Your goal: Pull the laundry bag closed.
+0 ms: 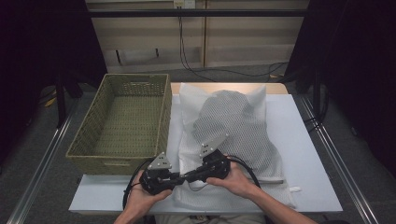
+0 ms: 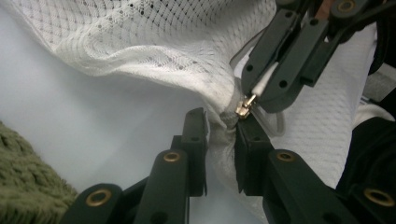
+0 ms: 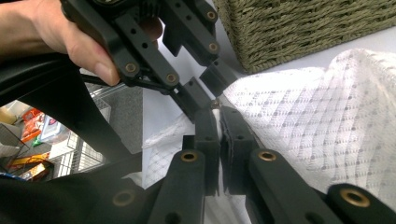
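- White mesh laundry bag [image 1: 233,126]: lies flat on the white table [image 1: 308,154], filling the centre of the high view and stretching from 12 o'clock down to the near edge at 6 o'clock; a grey garment [image 1: 236,119] shows through its mesh.
- Woven basket [image 1: 122,119]: stands at 9 o'clock of the bag, just beside its left edge, with nothing inside.
- Left gripper [image 2: 220,140]: held at 7 o'clock in the high view, at the bag's near left corner. In the left gripper view its jaws stand a narrow gap apart and pinch a bunched fold of the bag's fabric [image 2: 219,128] next to the zipper end.
- Brass zipper slider [image 2: 243,108]: sits at 1 o'clock of the left gripper's jaw tips, touching the gathered fabric.
- Right gripper [image 2: 261,91]: enters the left gripper view from 1 o'clock; its jaws are nearly closed on the white zipper pull tab [image 2: 262,83] that hangs off the slider. In the right gripper view the same jaws stand almost together, tips meeting the left gripper's tips.
- Hands: the left hand [image 1: 142,196] and right hand [image 1: 236,179] each grasp a gripper at the table's near edge, 6 o'clock.
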Demonstrator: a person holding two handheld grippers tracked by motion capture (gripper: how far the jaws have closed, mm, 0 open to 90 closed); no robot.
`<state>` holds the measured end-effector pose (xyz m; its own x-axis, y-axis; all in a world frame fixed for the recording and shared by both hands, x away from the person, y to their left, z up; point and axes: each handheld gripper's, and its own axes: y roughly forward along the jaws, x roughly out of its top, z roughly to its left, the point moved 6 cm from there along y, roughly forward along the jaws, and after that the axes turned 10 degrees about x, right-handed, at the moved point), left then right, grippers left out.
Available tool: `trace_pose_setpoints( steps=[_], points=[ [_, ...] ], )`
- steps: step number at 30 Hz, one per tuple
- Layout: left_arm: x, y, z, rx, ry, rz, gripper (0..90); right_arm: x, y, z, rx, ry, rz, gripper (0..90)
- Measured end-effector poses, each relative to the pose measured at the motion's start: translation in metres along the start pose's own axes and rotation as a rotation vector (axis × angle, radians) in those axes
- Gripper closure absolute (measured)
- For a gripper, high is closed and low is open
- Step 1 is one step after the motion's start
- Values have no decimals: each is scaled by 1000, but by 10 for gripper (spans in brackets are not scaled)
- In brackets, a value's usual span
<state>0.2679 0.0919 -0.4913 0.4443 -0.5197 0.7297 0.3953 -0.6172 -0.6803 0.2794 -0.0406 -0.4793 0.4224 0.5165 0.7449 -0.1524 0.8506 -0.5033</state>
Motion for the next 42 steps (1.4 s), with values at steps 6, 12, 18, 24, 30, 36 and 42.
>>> trace_pose_setpoints(
  steps=[6, 12, 18, 24, 30, 36, 42],
  points=[
    [3, -6, 0, 9, 2, -20, 875, 2, -3, 0, -7, 9, -19, 874],
    [4, -10, -1, 20, 1, -37, 880, 3, -7, -1, -32, 27, -27, 875],
    [6, -14, 1, 16, -10, -60, 880, 1, -11, -3, -63, 41, -35, 875],
    [8, -14, 0, 25, -10, -74, 880, 2, -14, -3, -74, 38, -44, 875],
    [6, -14, -2, 18, -13, -78, 880, 1, -15, 2, -89, 34, -25, 875],
    [5, -14, -2, 10, -21, -81, 880, 0, -15, 0, -103, 42, -39, 875],
    [5, -14, -2, -2, -33, -88, 880, -1, -15, 1, -117, 50, -34, 875]
  ],
)
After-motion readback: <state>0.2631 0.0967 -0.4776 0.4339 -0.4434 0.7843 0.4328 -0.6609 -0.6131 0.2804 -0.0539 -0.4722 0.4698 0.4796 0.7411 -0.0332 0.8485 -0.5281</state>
